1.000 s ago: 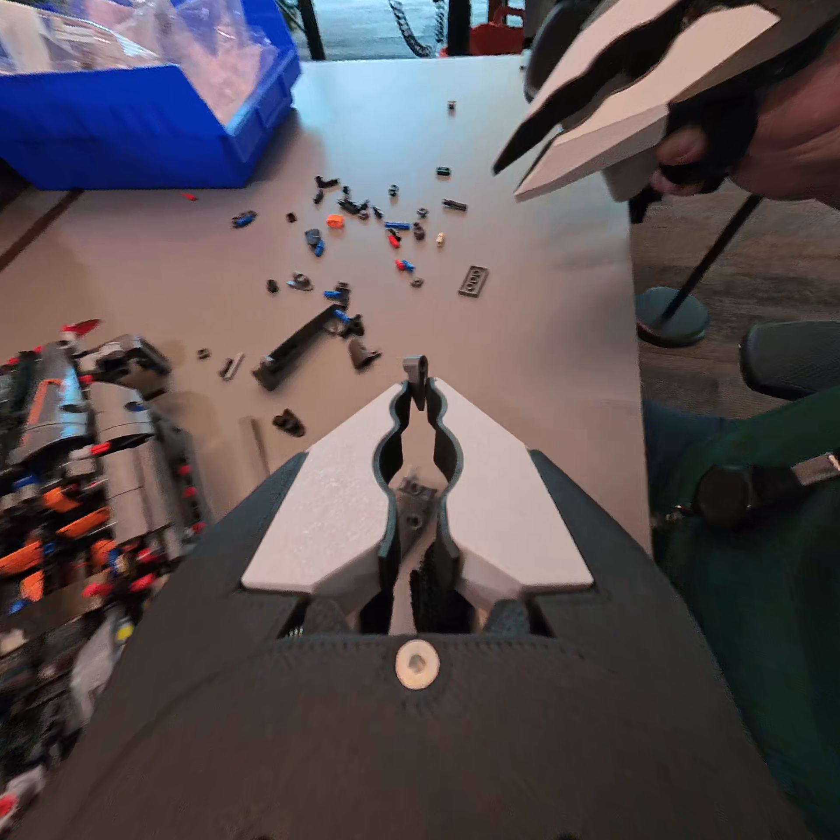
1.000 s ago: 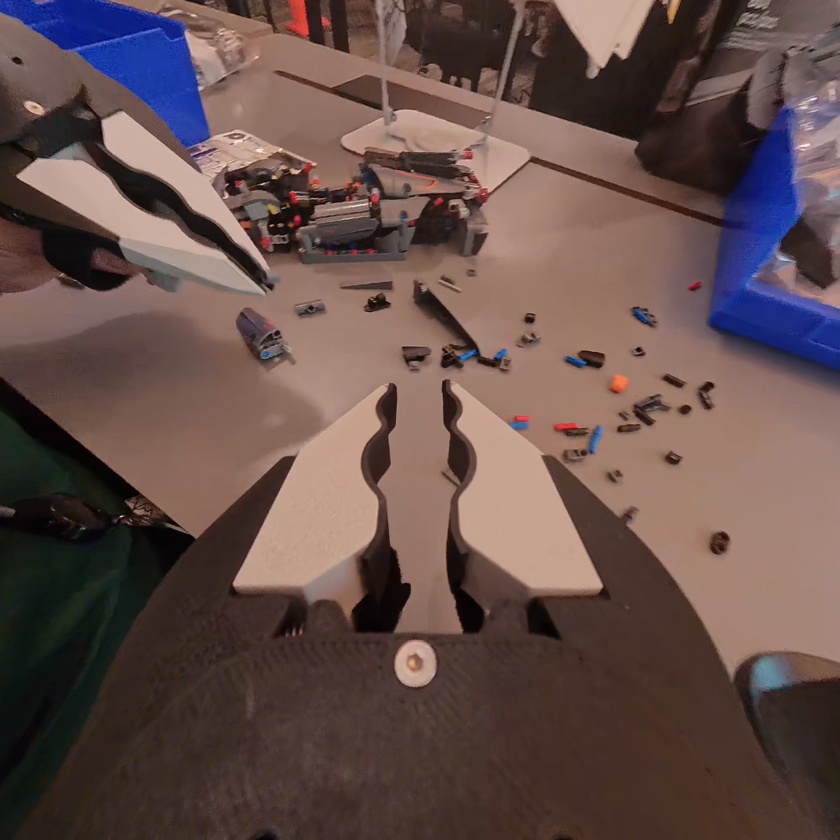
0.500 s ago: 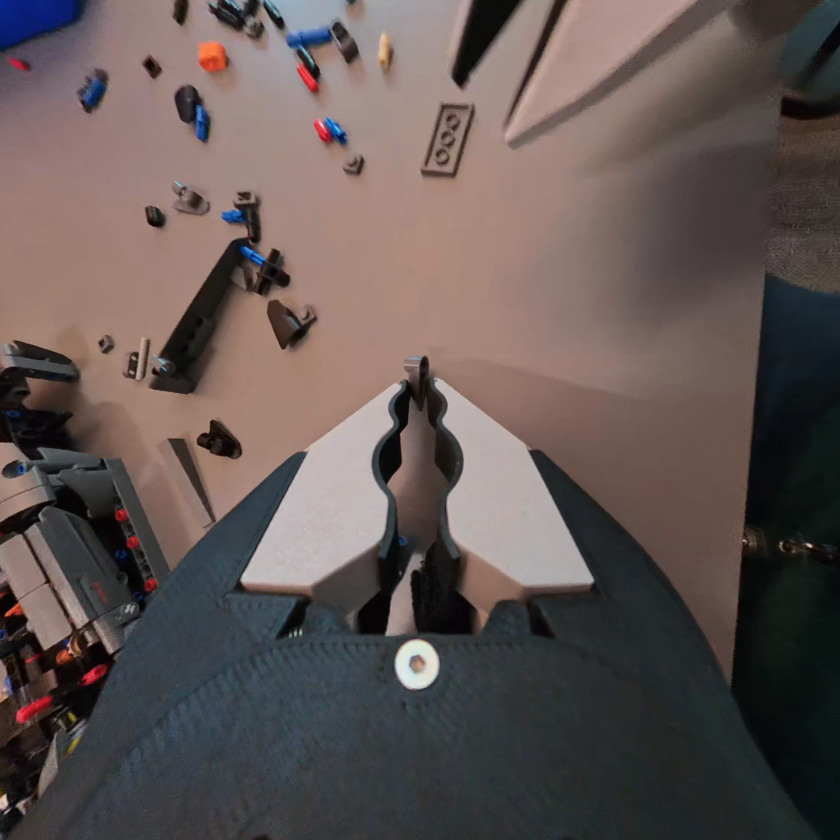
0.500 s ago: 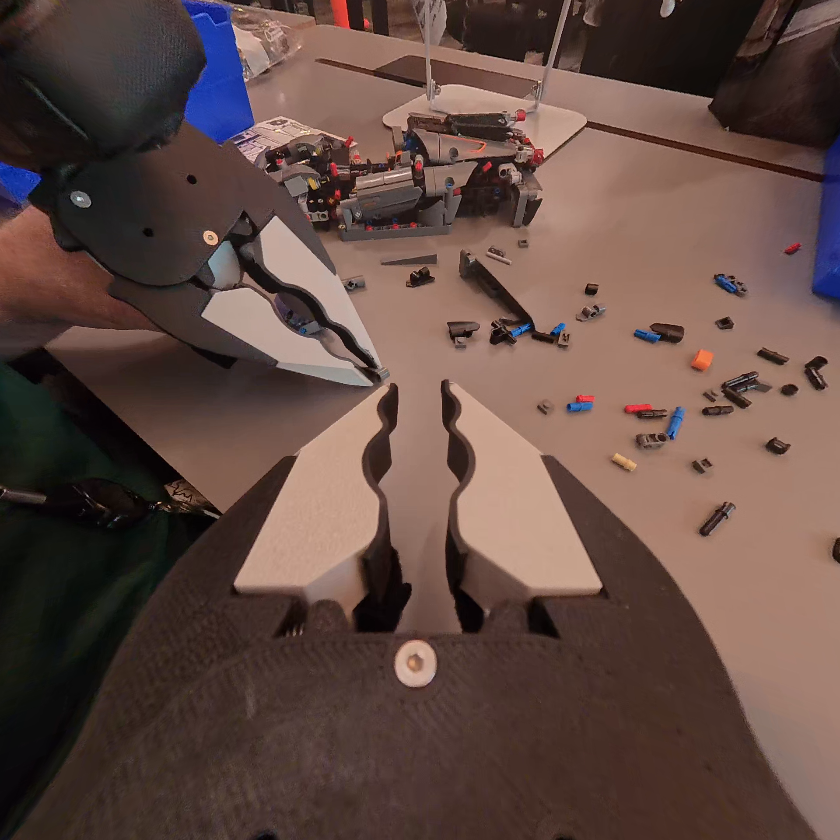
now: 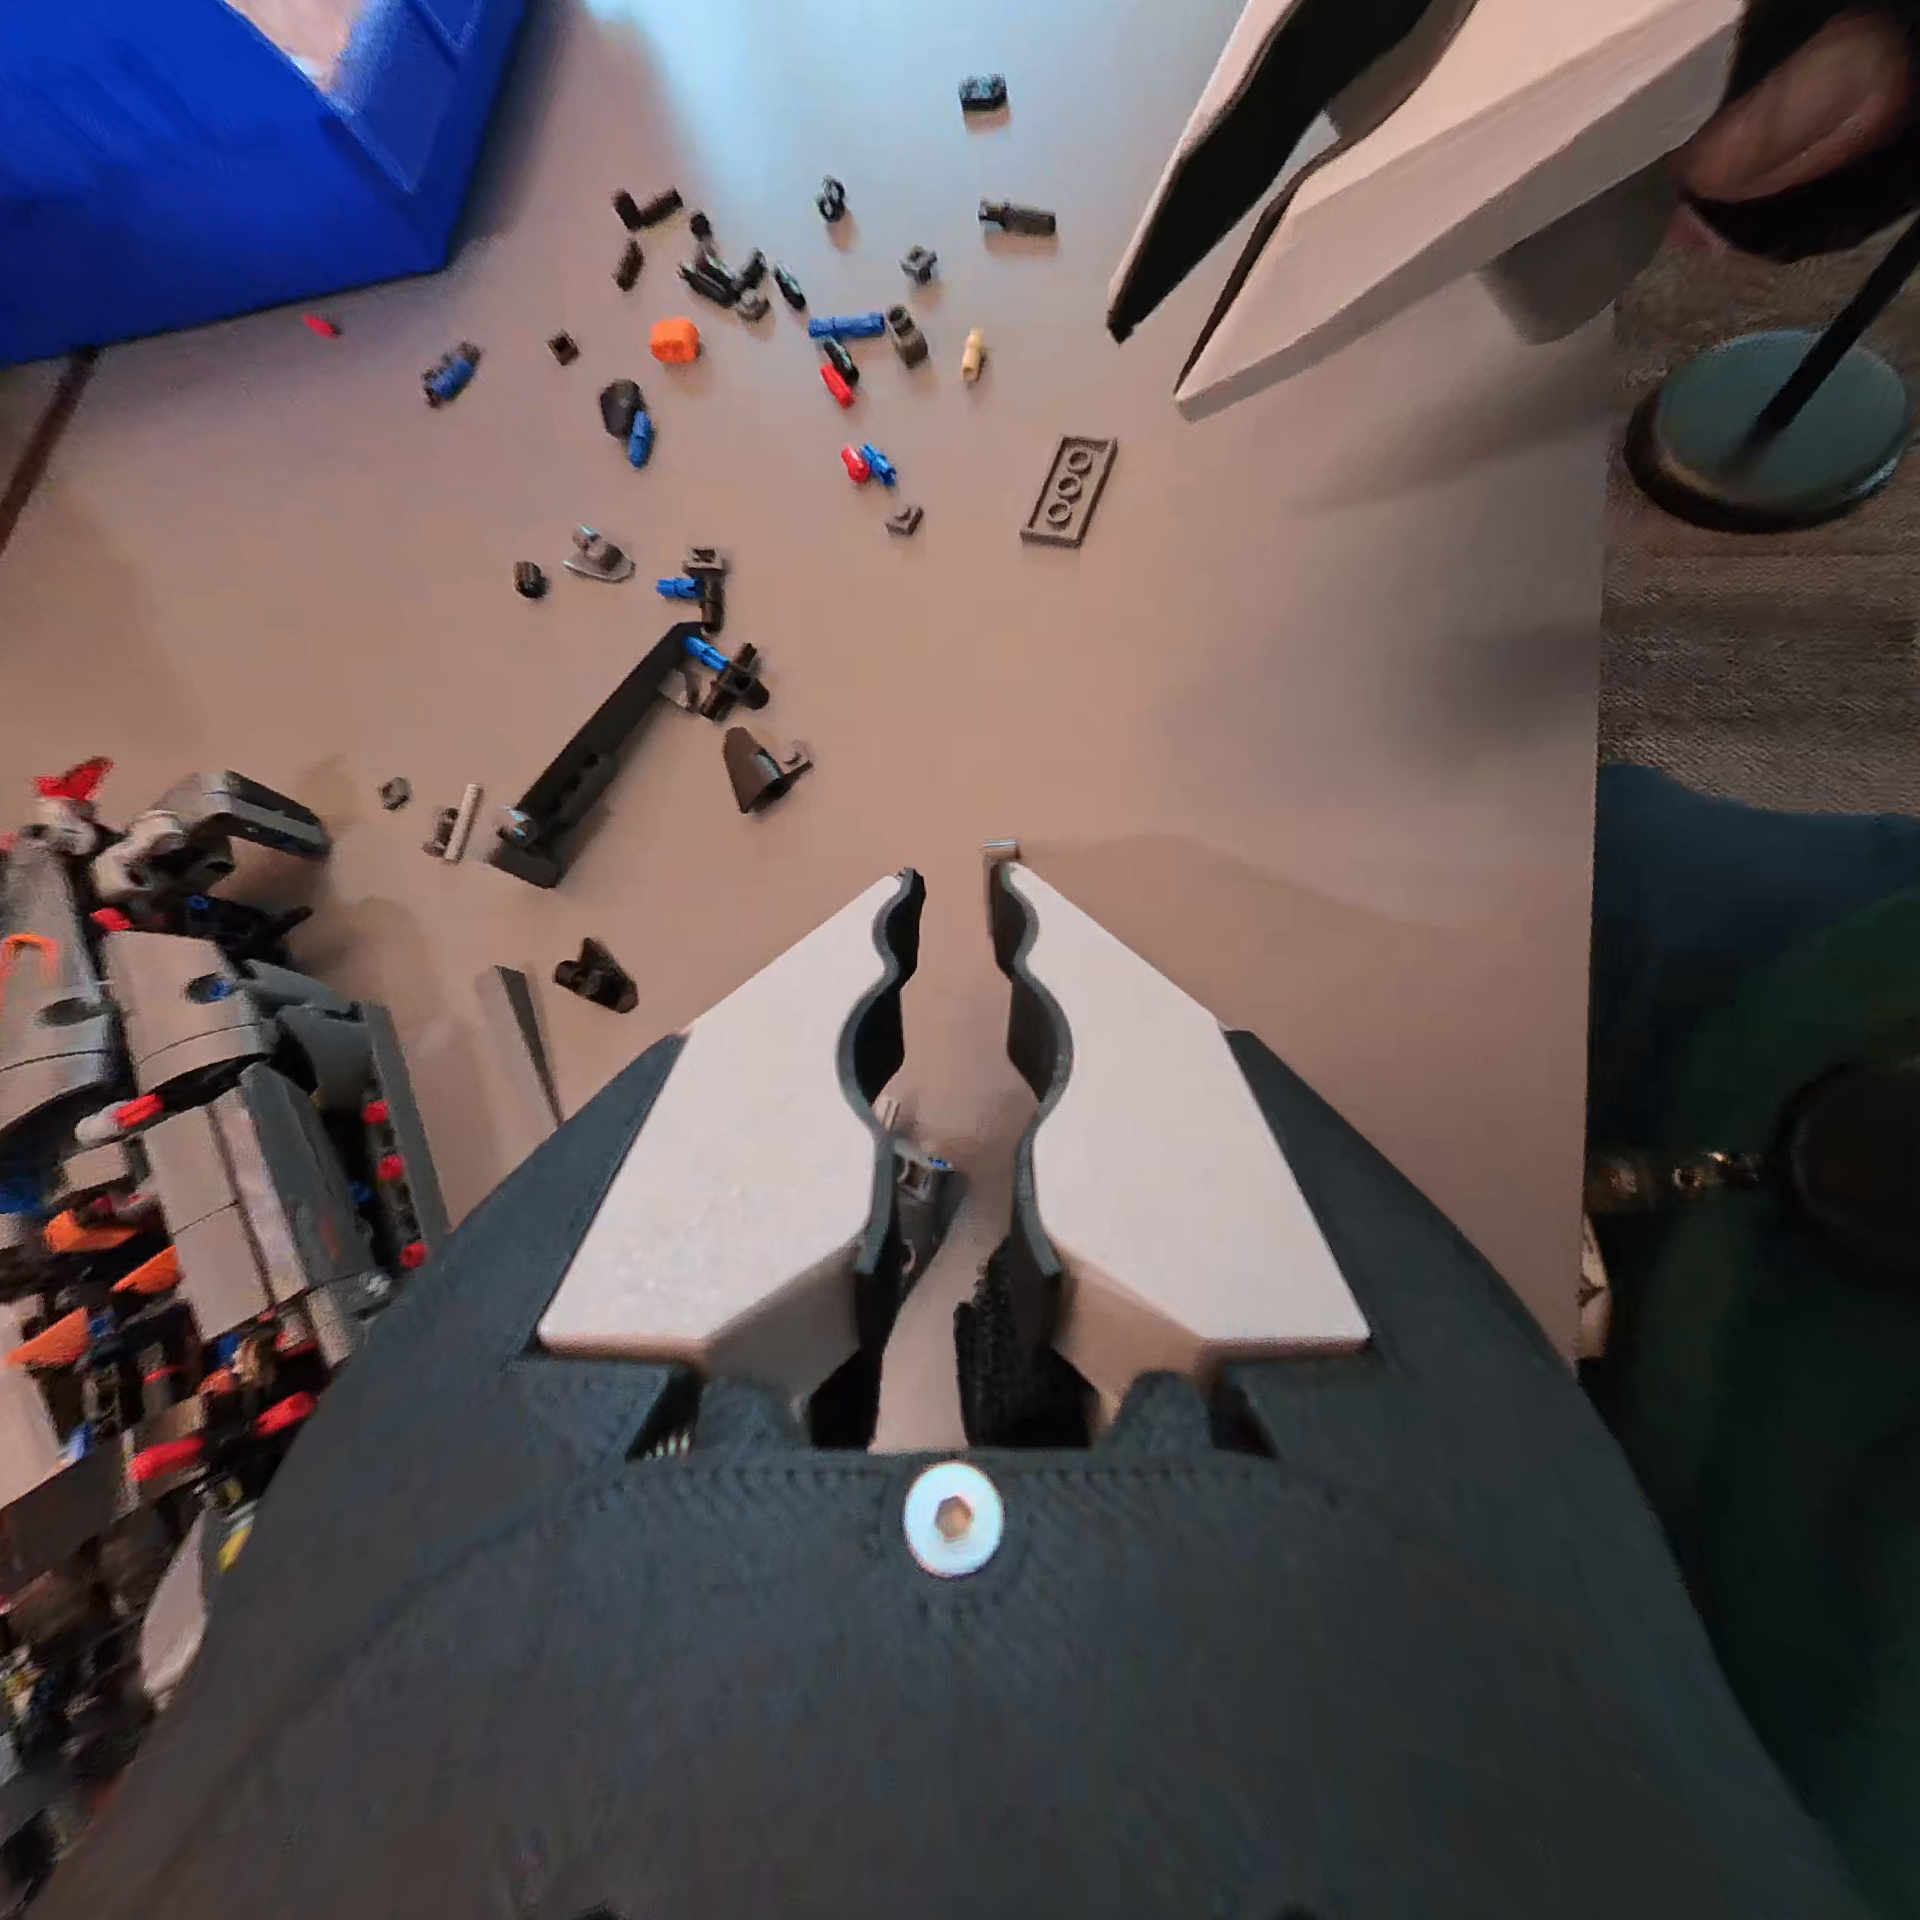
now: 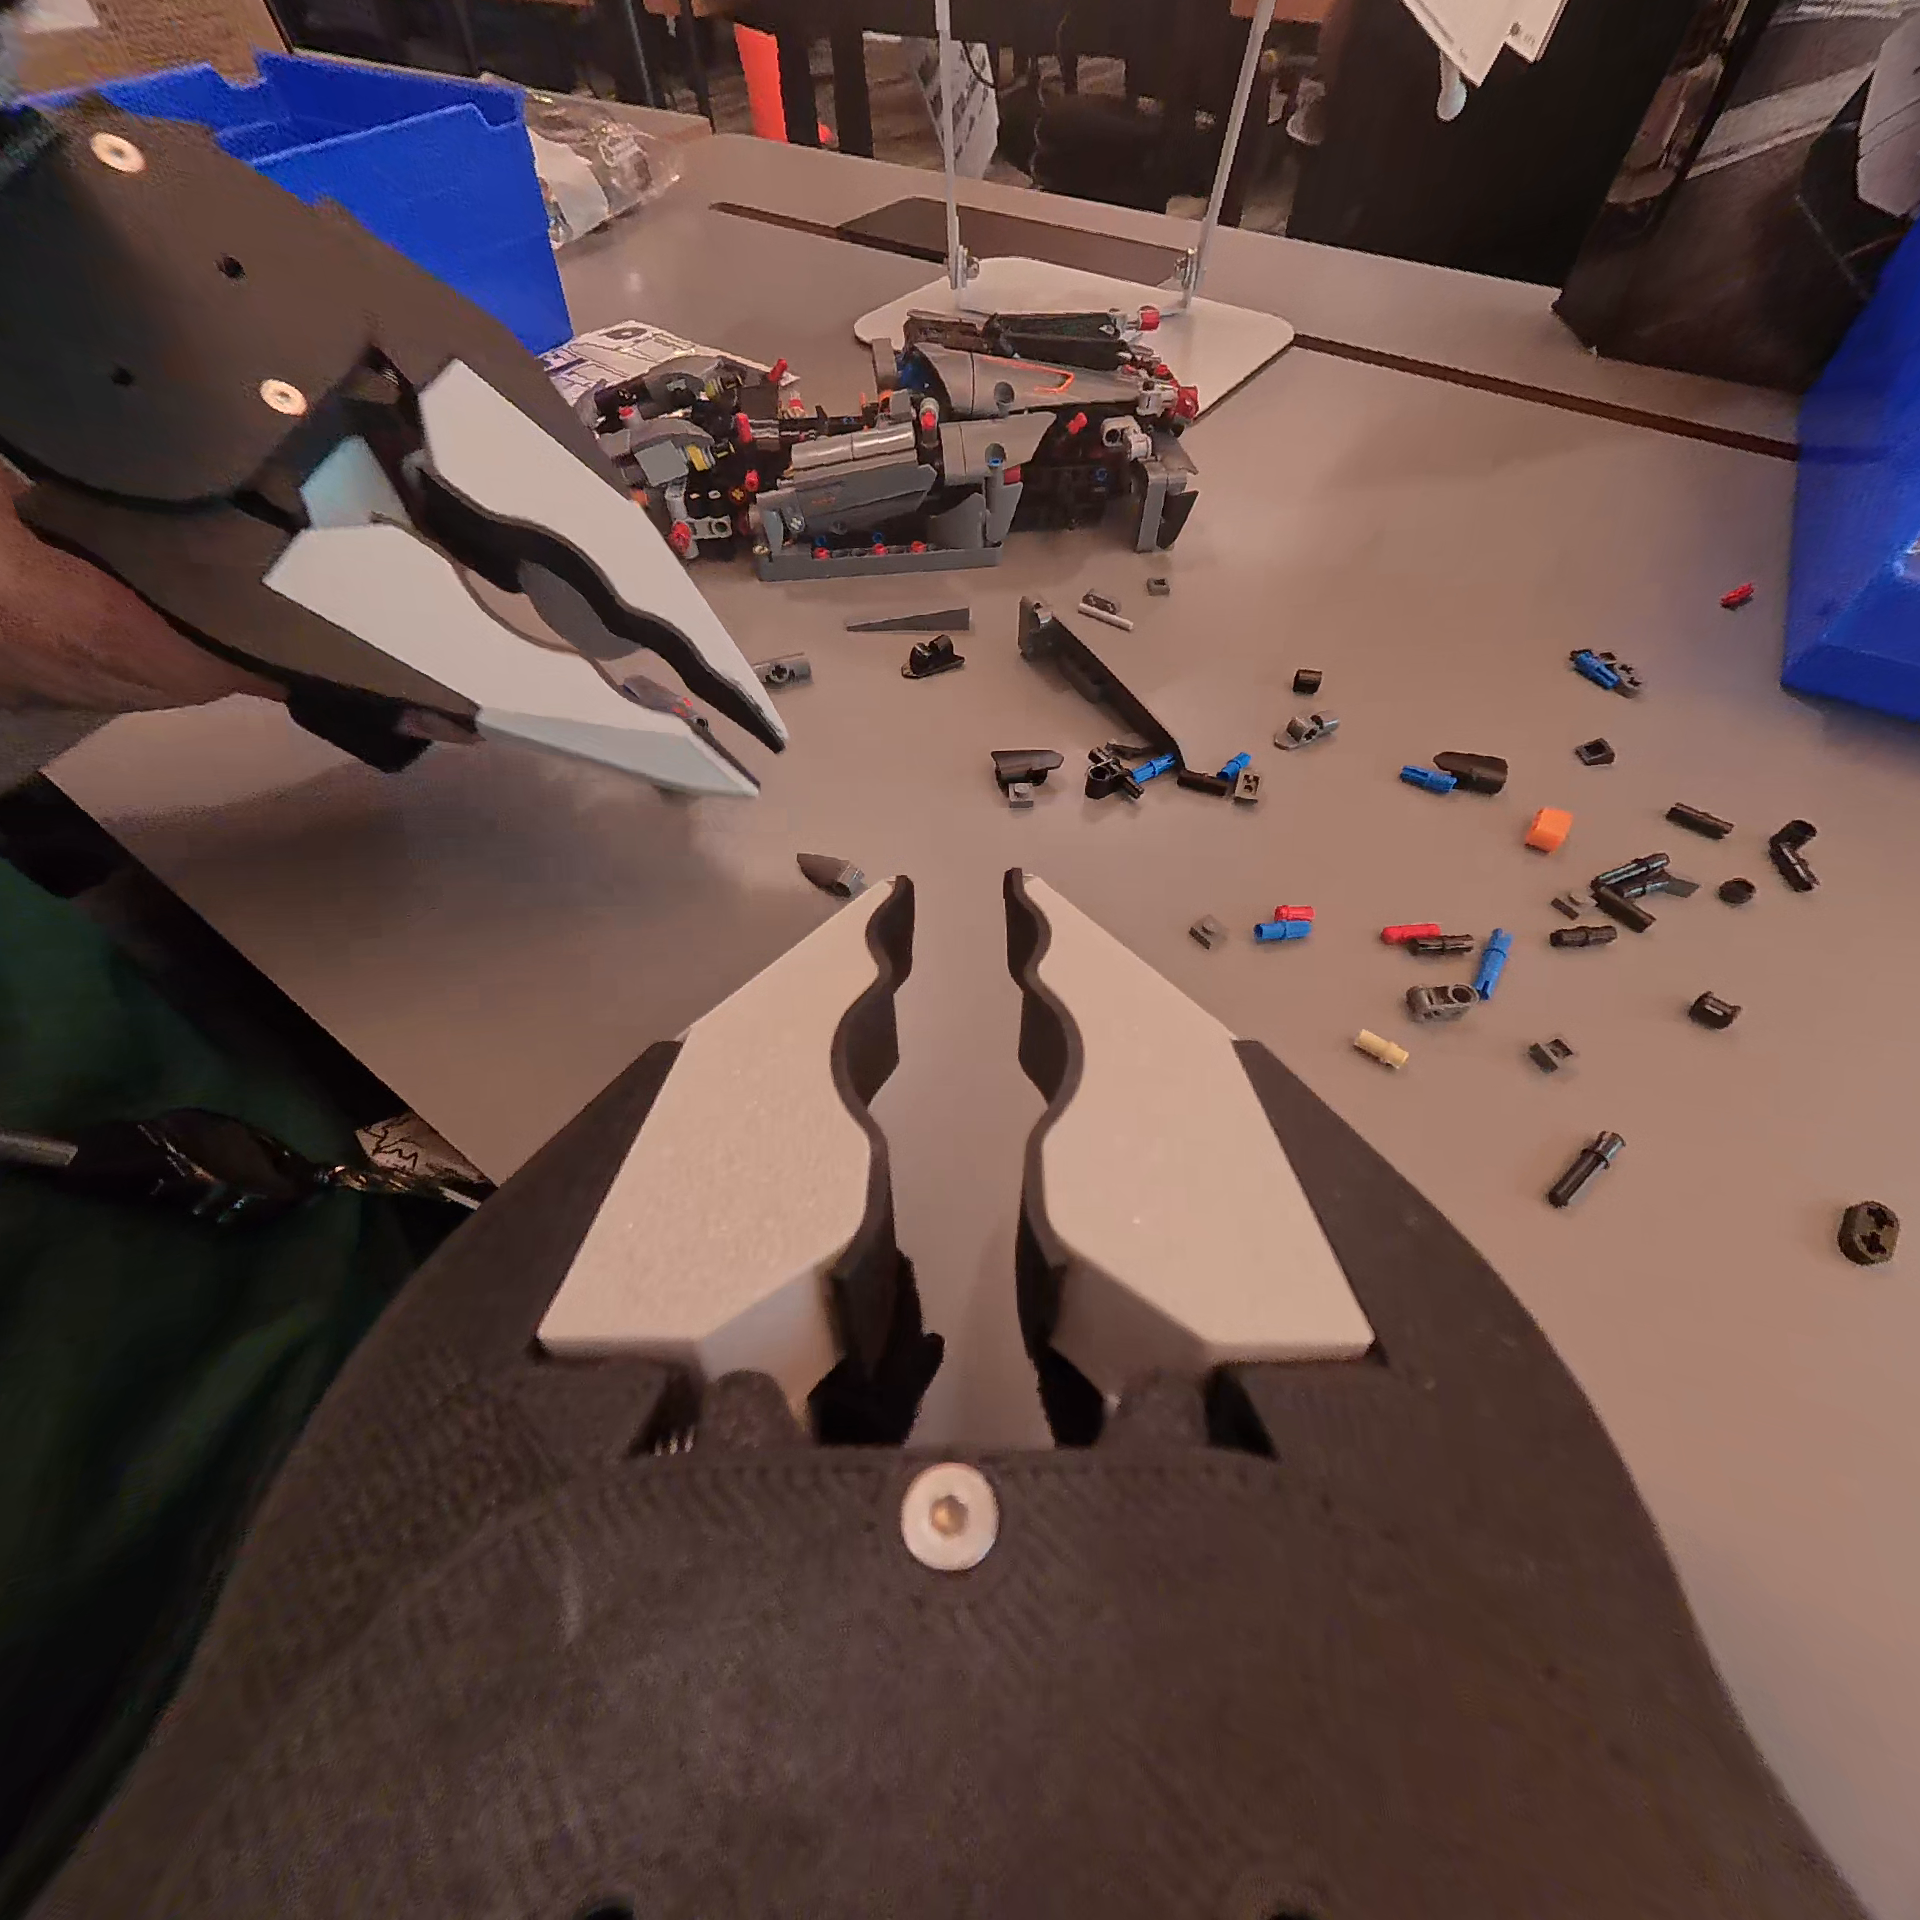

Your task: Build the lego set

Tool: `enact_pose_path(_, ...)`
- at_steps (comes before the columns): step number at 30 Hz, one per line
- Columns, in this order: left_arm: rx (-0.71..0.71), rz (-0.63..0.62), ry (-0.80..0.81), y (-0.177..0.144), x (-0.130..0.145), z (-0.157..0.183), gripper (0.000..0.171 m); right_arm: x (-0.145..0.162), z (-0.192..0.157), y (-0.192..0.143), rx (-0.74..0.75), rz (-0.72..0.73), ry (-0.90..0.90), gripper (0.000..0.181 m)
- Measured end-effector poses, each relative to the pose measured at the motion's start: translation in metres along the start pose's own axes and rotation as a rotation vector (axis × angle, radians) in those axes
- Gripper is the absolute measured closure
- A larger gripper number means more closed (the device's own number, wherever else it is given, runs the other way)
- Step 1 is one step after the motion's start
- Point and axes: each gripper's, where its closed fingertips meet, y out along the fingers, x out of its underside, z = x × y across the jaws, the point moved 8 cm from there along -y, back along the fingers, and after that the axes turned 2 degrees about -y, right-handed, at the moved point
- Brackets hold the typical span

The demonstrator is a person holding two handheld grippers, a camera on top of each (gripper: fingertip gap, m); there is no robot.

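We hold both claws parted and empty: left claw point(image 5: 954, 868) above a grey piece point(image 6: 831, 873) near the table point(image 5: 1247, 675) edge, right claw point(image 6: 958, 883) poised nearby.

We see the half-built model point(image 6: 894, 457) at the far side of the bench point(image 6: 1299, 1195), a stand base point(image 6: 1081, 332) just behind it. Loose parts point(image 6: 1496, 904) lie scattered before and right of it. Bins sit at far left point(image 6: 395, 177) and far right point(image 6: 1860, 582). One part point(image 6: 831, 871) lies near the bench's front edge.
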Motion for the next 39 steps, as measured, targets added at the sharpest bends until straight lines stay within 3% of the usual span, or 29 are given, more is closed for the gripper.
enact_pose_path(11, -0.235, 0.179, 0.066, -0.021, 0.019, 0.004, 0.153, -0.009, -0.002, 0.041, -0.001, 0.075, -0.047, 0.153)
enact_pose_path(15, -0.321, 0.186, 0.112, -0.019, 0.022, 0.005, 0.151, -0.013, -0.001, 0.057, -0.004, 0.069, -0.109, 0.152)
enact_pose_path(39, -0.299, 0.21, 0.072, -0.016, 0.023, 0.001, 0.151, -0.012, -0.006, 0.065, 0.06, 0.065, -0.263, 0.152)
